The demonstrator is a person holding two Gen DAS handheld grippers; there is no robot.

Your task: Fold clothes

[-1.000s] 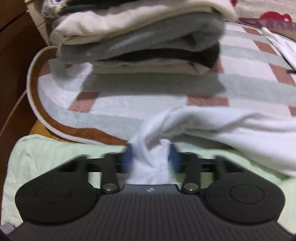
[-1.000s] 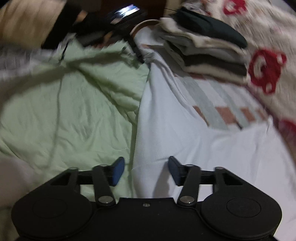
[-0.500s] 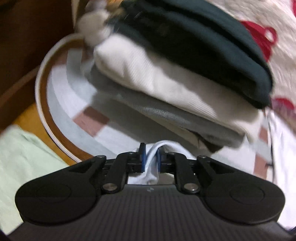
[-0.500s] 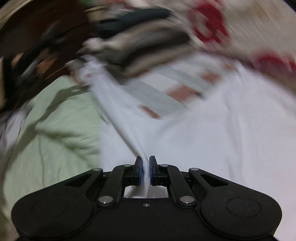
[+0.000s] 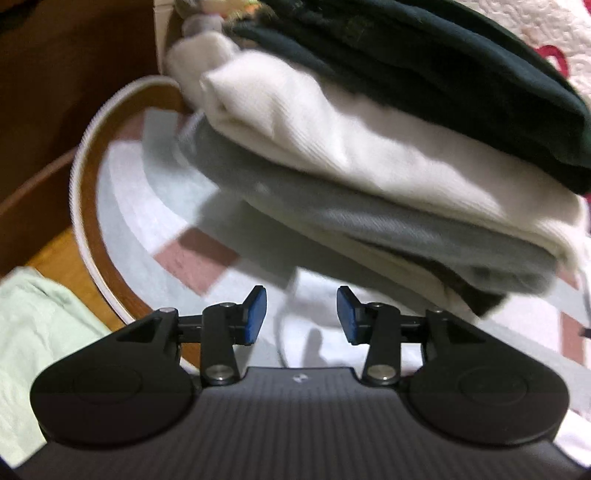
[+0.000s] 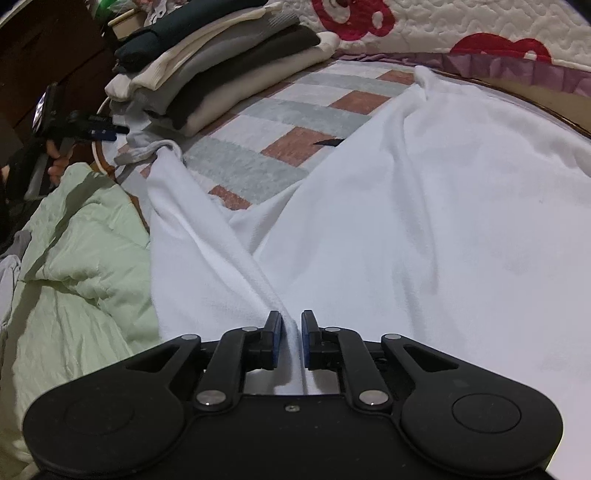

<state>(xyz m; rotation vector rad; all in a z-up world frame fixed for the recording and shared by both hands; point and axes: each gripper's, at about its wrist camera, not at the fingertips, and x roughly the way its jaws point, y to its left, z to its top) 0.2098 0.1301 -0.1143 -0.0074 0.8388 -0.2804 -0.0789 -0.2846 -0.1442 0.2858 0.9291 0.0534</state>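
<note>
Your left gripper (image 5: 300, 319) sits low in the left wrist frame with its blue pads (image 5: 255, 314) spread wide apart and nothing between them; a corner of the white garment (image 5: 314, 332) lies loose on the checked rug (image 5: 155, 206) just below the gap. Filling the upper right of that frame is a stack of folded clothes (image 5: 369, 147): a dark piece on top, a cream ribbed one under it, then grey, then darker layers at the bottom. The rug's white and brown rim curves down the left side, with a pale green quilt (image 5: 40, 332) at lower left.

In the right wrist frame, your right gripper (image 6: 291, 341) at bottom centre has its pads nearly together, pinching a ridge of the white garment (image 6: 424, 229) that runs up and to the left from the pads. The rest of the garment spreads rumpled across the centre and right of the frame, over the checked rug (image 6: 288, 110). The folded stack (image 6: 207, 74) stands at upper left on the rug, apart from the garment's main spread. At the left edge your left gripper (image 6: 101, 131) shows small, near the garment's far corner. The green quilt (image 6: 74, 266) fills the lower left, and a white quilted cover with red motifs (image 6: 424, 22) lines the top
</note>
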